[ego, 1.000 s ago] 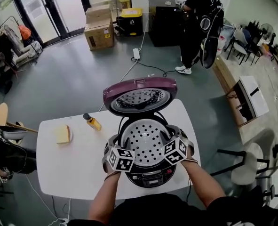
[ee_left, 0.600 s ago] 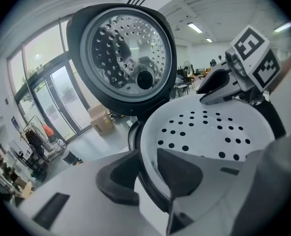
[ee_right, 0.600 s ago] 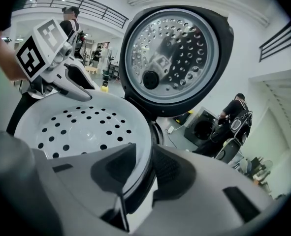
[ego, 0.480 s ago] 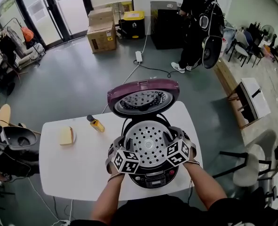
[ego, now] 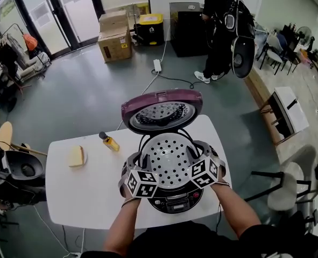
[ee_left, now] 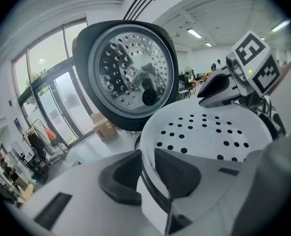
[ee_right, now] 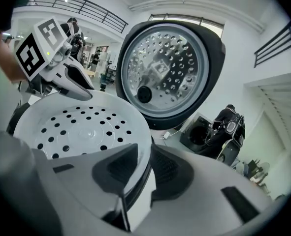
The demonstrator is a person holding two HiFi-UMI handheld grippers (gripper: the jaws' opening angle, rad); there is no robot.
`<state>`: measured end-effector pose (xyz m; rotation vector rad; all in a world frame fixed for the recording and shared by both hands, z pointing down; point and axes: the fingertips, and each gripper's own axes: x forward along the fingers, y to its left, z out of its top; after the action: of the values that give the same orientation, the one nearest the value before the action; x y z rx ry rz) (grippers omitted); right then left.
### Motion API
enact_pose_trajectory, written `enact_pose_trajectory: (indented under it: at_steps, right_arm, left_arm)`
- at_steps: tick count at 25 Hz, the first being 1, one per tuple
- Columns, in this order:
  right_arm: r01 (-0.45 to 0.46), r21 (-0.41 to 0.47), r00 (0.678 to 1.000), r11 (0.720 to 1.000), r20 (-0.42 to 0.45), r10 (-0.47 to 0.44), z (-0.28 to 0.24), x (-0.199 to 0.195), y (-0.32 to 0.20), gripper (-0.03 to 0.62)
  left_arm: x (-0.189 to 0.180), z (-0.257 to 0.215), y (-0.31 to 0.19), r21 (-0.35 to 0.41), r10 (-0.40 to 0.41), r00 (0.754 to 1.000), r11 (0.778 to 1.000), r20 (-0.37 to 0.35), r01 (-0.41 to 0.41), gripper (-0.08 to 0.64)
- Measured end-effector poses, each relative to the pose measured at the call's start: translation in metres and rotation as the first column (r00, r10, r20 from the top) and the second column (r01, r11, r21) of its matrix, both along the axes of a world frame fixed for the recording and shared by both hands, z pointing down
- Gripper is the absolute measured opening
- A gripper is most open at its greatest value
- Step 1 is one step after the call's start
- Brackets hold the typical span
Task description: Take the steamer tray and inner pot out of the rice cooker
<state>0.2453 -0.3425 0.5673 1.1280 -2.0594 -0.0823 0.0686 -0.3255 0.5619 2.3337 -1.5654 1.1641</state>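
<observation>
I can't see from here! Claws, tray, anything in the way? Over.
Left claw, right claw: both shut on tray rim. Tray at cooker mouth. Lid up, behind it, not blocking.

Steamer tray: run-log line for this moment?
left gripper: shut on steamer tray rim | right gripper: shut on opposite rim | rice cooker: lid open
</observation>
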Motion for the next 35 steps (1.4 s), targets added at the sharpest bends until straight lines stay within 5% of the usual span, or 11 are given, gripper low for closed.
enact_pose_trajectory:
  at_steps: [10, 17, 24, 35]
  right_arm:
    - [0.032, 0.140, 0.999, 0.990, 0.038, -0.038, -0.070, -0.008, 0.019, 0.081]
    - [0.092, 0.203, 0.994, 0.975, 0.031, -0.100, -0.102, -0.053, 0.053, 0.081]
    - [0.164, 0.213, 0.985, 0.963, 0.013, -0.170, -0.110, -0.149, 0.077, 0.081]
    - [0.274, 0.169, 0.959, 0.947, 0.029, -0.283, -0.096, -0.357, 0.113, 0.081]
  left_arm:
    - [-0.010, -0.070, 0.022, 0.131, -0.039, 0.999, 0.990, -0.025, 0.042, 0.076]
    - [-0.053, -0.097, 0.066, 0.185, -0.091, 0.996, 0.978, -0.022, 0.094, 0.076]
    - [-0.146, -0.098, 0.100, 0.185, -0.154, 0.987, 0.970, -0.040, 0.159, 0.077]
    - [-0.348, -0.085, 0.155, 0.140, -0.254, 0.966, 0.956, -0.047, 0.258, 0.078]
